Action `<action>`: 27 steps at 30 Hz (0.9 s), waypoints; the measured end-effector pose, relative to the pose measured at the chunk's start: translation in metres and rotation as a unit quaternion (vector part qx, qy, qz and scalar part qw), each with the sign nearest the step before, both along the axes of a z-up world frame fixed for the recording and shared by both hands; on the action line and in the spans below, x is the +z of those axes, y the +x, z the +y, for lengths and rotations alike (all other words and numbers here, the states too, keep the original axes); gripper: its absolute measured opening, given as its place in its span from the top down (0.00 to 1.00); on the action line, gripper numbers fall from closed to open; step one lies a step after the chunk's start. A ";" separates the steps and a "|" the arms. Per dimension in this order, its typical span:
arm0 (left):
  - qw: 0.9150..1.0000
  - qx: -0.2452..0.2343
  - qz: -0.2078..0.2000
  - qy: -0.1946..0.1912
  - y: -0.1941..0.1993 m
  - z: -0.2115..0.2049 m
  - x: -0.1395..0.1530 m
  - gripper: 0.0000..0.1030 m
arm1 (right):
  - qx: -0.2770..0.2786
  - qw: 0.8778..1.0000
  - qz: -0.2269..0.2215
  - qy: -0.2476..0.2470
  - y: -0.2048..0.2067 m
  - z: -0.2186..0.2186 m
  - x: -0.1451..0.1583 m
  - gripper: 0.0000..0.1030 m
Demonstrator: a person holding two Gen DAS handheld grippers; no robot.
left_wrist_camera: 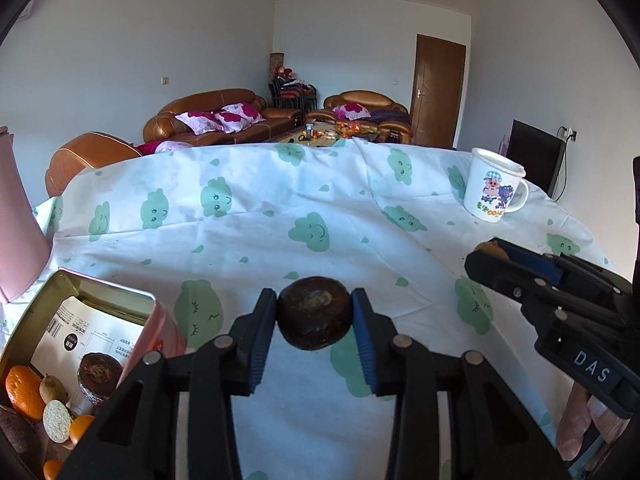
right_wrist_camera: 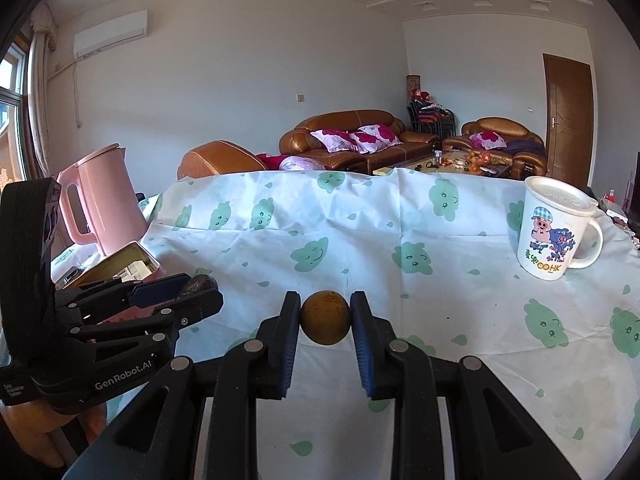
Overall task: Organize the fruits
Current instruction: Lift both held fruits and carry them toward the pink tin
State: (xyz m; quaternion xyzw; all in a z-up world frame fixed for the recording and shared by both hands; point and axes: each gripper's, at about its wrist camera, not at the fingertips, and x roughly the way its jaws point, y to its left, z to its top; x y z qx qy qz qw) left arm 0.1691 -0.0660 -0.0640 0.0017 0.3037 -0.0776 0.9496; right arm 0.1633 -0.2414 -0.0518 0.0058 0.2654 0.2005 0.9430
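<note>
My left gripper (left_wrist_camera: 315, 312) is shut on a dark brown round fruit (left_wrist_camera: 315, 316), held above the tablecloth just right of the open tin box (left_wrist_camera: 120, 300). The box holds oranges (left_wrist_camera: 22, 394), a kiwi (left_wrist_camera: 52, 388) and other fruit pieces. My right gripper (right_wrist_camera: 325, 316) is shut on a small brownish-orange round fruit (right_wrist_camera: 326, 317), held over the cloth. The right gripper also shows at the right of the left wrist view (left_wrist_camera: 494, 254). The left gripper shows at the left of the right wrist view (right_wrist_camera: 196, 288), beside the tin box (right_wrist_camera: 132, 264).
A white cartoon mug (right_wrist_camera: 554, 228) stands at the right on the cloud-print tablecloth (right_wrist_camera: 360, 232); it also shows in the left wrist view (left_wrist_camera: 494, 184). A pink kettle (right_wrist_camera: 100, 200) stands at the far left behind the tin. Sofas lie beyond the table.
</note>
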 end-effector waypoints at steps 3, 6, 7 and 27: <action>1.000 0.003 -0.009 0.001 -0.003 0.001 0.002 0.62 | 0.000 1.000 -0.007 0.001 -0.001 -0.001 0.001 0.73; 1.000 0.006 -0.019 0.004 -0.007 0.000 0.004 0.62 | 0.000 1.000 -0.013 0.002 -0.003 -0.001 0.002 0.73; 1.000 0.007 -0.023 0.005 -0.009 0.000 0.005 0.62 | 0.000 1.000 -0.015 0.003 -0.004 -0.001 0.002 0.73; 0.996 0.028 -0.083 0.011 -0.031 0.003 0.015 0.62 | -0.004 0.998 -0.055 0.001 -0.017 -0.001 0.009 0.73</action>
